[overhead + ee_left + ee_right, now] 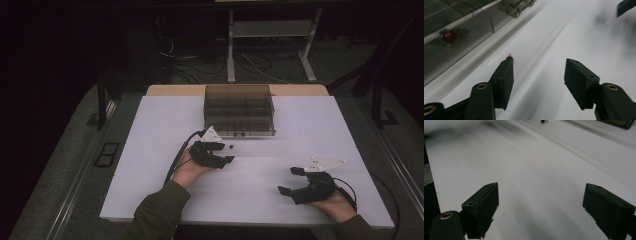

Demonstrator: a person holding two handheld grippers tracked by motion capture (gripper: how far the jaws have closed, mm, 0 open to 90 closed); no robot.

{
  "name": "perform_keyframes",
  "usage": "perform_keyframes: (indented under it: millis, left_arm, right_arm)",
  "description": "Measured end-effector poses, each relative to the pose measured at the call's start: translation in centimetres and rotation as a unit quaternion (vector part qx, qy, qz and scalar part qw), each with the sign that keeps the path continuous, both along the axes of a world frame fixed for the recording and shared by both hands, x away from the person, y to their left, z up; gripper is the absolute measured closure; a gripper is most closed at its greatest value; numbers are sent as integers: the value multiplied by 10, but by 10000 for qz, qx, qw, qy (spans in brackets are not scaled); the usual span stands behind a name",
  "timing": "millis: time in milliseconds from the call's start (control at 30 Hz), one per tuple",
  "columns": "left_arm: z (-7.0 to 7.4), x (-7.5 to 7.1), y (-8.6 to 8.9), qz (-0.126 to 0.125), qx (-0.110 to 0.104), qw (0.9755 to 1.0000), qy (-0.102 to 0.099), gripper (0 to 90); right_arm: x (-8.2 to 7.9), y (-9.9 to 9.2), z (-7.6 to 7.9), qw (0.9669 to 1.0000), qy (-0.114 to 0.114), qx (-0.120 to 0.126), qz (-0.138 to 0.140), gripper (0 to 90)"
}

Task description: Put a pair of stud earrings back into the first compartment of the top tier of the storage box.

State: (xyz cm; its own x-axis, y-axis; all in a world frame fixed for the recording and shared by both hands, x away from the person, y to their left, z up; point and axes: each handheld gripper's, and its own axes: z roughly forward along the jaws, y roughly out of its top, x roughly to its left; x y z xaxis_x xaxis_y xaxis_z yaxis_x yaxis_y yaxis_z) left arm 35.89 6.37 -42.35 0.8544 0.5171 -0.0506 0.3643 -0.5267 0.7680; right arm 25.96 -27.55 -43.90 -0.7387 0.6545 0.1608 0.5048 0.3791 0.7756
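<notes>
Red, a small bead-like piece [509, 58] lies on the white counter [150, 165] just in front of the clear compartment box [239, 110], at the tip of the left gripper [226, 152], whose jaws stand apart around nothing. One red piece [449, 36] already sits in a compartment. Picking up the loose piece looks still undone, and the right gripper [289, 180] rests well apart, jaws wide and empty.

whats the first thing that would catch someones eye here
Probably the smoky clear compartment box at the far middle of the white table, with a red bead inside one compartment. Next, the left gripper, jaws apart, close to a tiny dark red piece lying on the table just in front of the box. The right gripper rests open near the front right edge.
</notes>
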Motion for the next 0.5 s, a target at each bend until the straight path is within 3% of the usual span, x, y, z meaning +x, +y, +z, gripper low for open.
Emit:
perform_keyframes:
  millis: [333, 500]
  left_arm:
    - [-7, 15, -9, 152, 47, 9999, 12, 578]
    - [-13, 19, -17, 190, 111, 9998, 38, 611]
  right_arm:
    - [1, 0, 0, 10000, -2, 4, 9, 129]
    - [1, 1, 0, 10000, -1, 4, 7, 129]
